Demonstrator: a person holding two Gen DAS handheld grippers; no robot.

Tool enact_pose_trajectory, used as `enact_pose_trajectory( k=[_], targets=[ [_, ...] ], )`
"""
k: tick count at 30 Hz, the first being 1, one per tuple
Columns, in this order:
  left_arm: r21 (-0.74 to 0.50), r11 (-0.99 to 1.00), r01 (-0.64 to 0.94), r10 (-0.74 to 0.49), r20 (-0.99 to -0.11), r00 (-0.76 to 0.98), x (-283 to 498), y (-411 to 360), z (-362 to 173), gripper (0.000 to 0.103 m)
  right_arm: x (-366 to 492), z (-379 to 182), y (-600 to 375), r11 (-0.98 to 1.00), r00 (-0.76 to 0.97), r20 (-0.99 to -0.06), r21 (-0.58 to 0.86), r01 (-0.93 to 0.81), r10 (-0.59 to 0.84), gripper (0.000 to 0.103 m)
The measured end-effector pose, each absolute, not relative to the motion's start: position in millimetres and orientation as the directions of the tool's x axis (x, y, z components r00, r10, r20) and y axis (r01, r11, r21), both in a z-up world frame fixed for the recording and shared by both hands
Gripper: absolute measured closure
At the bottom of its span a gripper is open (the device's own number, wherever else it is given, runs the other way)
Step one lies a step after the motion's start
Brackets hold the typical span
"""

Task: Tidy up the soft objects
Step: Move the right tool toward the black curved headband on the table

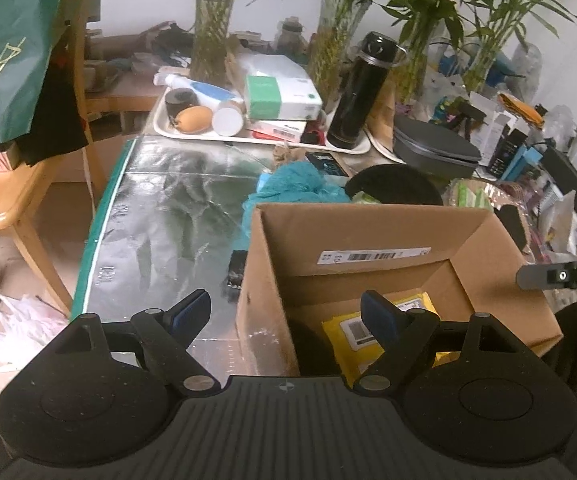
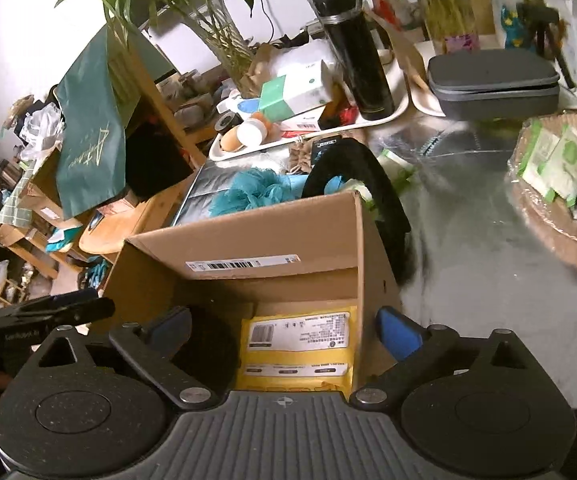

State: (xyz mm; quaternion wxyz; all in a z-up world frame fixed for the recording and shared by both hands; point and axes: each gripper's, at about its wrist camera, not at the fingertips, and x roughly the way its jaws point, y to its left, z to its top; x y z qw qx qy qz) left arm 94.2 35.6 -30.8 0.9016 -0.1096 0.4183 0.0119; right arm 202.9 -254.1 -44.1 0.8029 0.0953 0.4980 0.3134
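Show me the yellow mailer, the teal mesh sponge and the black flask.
yellow mailer [image 2: 296, 354], right wrist view, its white label.
teal mesh sponge [image 1: 296, 182], left wrist view, its ruffled top.
black flask [image 1: 358, 96], left wrist view, mid body.

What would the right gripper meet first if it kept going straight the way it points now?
Probably the yellow mailer lying in the open cardboard box. The right gripper, open and empty, aims down into the box, though its right finger may catch the box's side wall first.
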Motion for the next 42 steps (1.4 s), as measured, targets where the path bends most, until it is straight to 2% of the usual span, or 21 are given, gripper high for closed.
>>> enact_pose_trajectory(
  k=[13,23,27,30,33,42],
  targets=[
    [-0.214,0.974,-0.073,-0.121,-0.767,0.631,103,21,-41,0.021,202,-45,-251,0.780,0.295,-0.740,0.471,-0.412,0.604,0.004],
    [-0.101,0.992,-0.077,-0.032,-0.788,0.615,102,1,-41,0.021,206,-44,-244,0.789,0.307,-0.756,0.423,-0.445,0.578,0.004],
    [-0.127,0.989,-0.082,-0.049,-0.784,0.619,104,6,-40,0.021,209,-35,-244,0.804,0.362,-0.749,0.370,-0.466,0.555,0.006],
    [-0.152,0.984,-0.093,-0.055,-0.756,0.653,105,13,-34,0.021,218,-24,-246,0.806,0.392,-0.733,0.360,-0.470,0.556,0.006],
    [-0.127,0.987,-0.097,-0.028,-0.737,0.676,110,13,-26,0.021,232,-13,-246,0.814,0.419,-0.725,0.341,-0.471,0.547,0.006],
    [-0.121,0.988,-0.099,-0.008,-0.670,0.742,130,17,5,0.021,271,22,-217,0.815,0.470,-0.736,0.191,-0.547,0.487,0.006]
  ],
)
